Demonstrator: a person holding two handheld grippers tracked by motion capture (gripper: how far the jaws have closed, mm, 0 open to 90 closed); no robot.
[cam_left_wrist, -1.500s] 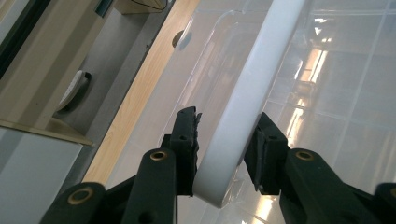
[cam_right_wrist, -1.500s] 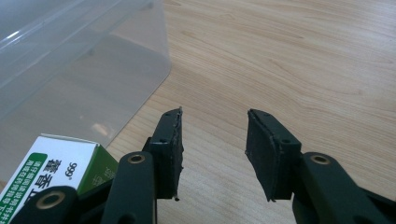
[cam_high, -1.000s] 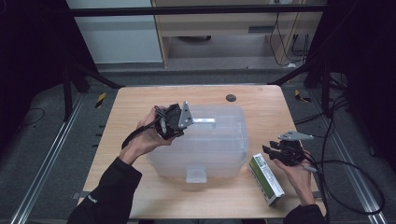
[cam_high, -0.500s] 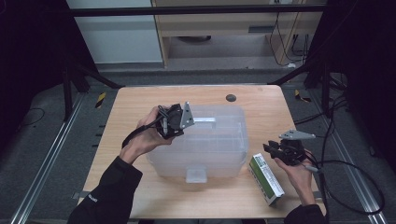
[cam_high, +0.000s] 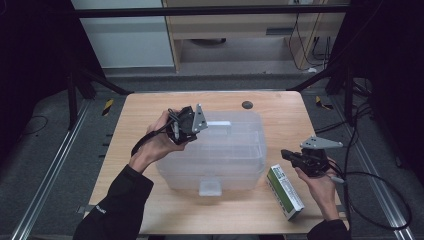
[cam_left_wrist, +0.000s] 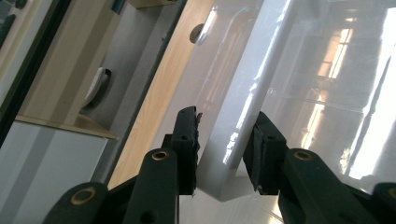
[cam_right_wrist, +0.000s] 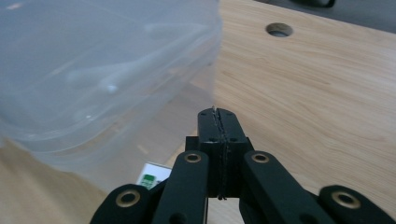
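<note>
Wooden surface (cam_high: 150, 107), dim workshop: the left gripper (cam_left_wrist: 223, 149) clamps the lid handle (cam_high: 218, 124) of the clear storage bin (cam_high: 220, 155) at centre, while the right gripper (cam_right_wrist: 218, 122), jaws just closed empty, lifts off the green box (cam_high: 284, 192), seemingly released beside it.

No lettering is legible, not even on the green-and-white box (cam_high: 284, 192).

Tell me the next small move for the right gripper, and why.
Probably open the right gripper and lower it to the green box: its fingers are pressed together on nothing, above the table beside the clear bin, whose latch the left gripper straddles.
</note>
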